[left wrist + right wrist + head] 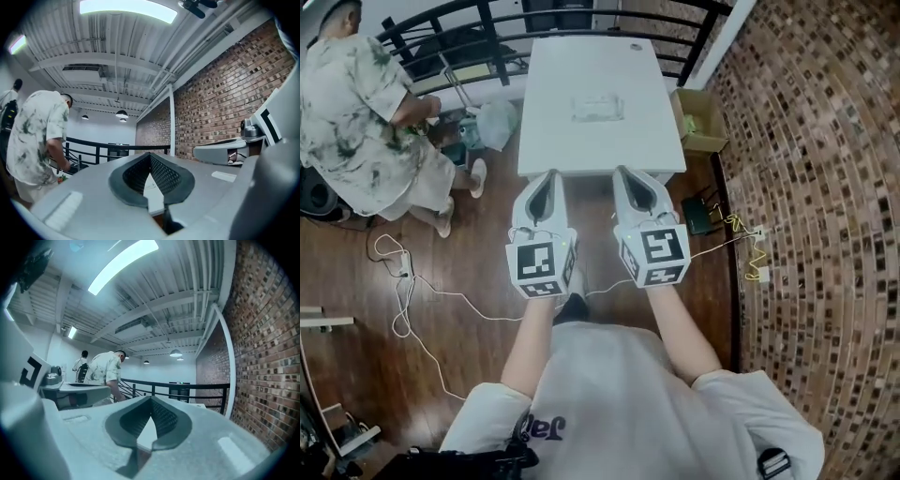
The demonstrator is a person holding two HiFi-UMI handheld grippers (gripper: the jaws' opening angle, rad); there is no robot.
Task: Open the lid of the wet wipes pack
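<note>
The pack (598,106) on the desk (546,141) is a pale patch, too small to show its lid or print. In both gripper views the desk shows only as a narrow wedge. The left tool (150,154) and right tool (151,398) hide the rest, and whether the pack shows there cannot be told. Left of the desk, a bystander (356,122) is cut off by the edge. What the box (698,120) right of the desk contains is unclear. The dark thing (701,217) by the desk's near right corner cannot be identified.
</note>
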